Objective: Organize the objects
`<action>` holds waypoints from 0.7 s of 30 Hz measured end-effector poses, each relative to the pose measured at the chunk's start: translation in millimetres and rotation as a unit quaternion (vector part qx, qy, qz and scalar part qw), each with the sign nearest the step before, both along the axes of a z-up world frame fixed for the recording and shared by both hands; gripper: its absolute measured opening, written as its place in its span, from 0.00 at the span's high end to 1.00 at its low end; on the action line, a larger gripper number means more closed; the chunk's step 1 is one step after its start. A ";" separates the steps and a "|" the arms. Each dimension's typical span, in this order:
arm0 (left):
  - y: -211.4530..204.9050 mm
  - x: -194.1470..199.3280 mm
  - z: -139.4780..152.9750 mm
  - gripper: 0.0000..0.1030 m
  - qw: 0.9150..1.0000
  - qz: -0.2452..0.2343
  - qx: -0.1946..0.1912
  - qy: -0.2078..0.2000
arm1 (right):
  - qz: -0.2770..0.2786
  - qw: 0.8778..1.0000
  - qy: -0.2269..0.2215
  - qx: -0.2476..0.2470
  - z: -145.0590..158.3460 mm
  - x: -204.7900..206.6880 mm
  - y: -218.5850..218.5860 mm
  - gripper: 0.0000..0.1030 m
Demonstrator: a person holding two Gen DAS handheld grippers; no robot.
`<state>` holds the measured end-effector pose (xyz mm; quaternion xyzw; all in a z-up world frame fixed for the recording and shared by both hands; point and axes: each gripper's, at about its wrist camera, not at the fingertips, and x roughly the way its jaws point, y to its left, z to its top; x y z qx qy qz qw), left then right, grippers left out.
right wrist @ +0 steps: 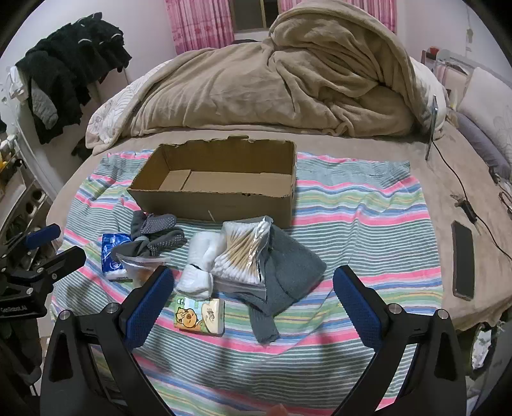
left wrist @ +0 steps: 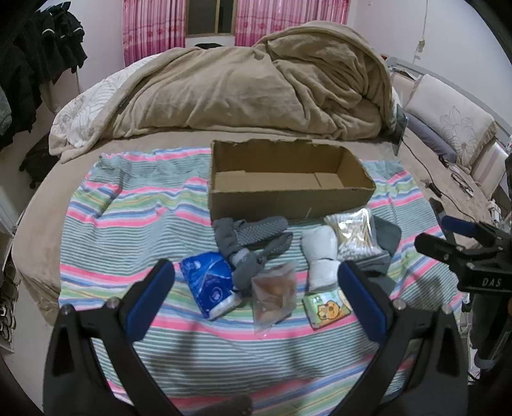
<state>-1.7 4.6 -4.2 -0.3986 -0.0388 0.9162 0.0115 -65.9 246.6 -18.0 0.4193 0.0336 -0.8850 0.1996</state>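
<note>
Across the middle of both frames, on the bed (left wrist: 38,204): striped towel (left wrist: 128,230) spread flat, cardboard box (left wrist: 288,179) upon it, open-topped and bare inside. Sat just above frame centre in the left wrist view, up and left of centre in the right wrist view (right wrist: 217,179).

Below the box, a cluster of small things. Lay at centre-left of the left view: grey grip socks (left wrist: 252,240), tangled, with blue tissue pack (left wrist: 209,288) touching them at lower left. Rested just below the socks: clear bag (left wrist: 275,292) with something brownish inside, contents too blurred to name. At centre-right: white socks (left wrist: 320,256), rolled, pressed against bag of cotton swabs (left wrist: 353,233). Lay partly atop dark grey cloth (right wrist: 288,265), that swab bag, clearer in the right view. Sat lowest in the group: cartoon tissue pack (left wrist: 326,308), just under the white socks.

Left gripper (left wrist: 256,300) hovered at the bottom of its own frame, jaws spread wide, nothing between them, framing the clear bag and both tissue packs. Right gripper (right wrist: 252,300) likewise spread wide and holding nothing, cartoon pack and grey cloth seen between its blue pads (right wrist: 358,307).

At far right of the right view: dark phone (right wrist: 463,260) on the bed beside the towel. Heaped across the top of both frames: beige blanket (left wrist: 256,89), pink curtains (left wrist: 153,28) behind.
</note>
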 end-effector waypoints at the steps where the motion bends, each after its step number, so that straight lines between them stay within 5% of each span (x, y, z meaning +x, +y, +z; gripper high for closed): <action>1: 0.1 0.6 -0.1 0.00 1.000 0.000 -0.001 0.000 | 0.000 1.000 0.000 -0.001 -0.2 0.0 0.2 0.01; 21: -1.5 3.6 3.3 0.00 1.000 0.003 0.004 0.002 | 0.000 1.000 -0.004 -0.004 -1.0 0.8 0.3 0.01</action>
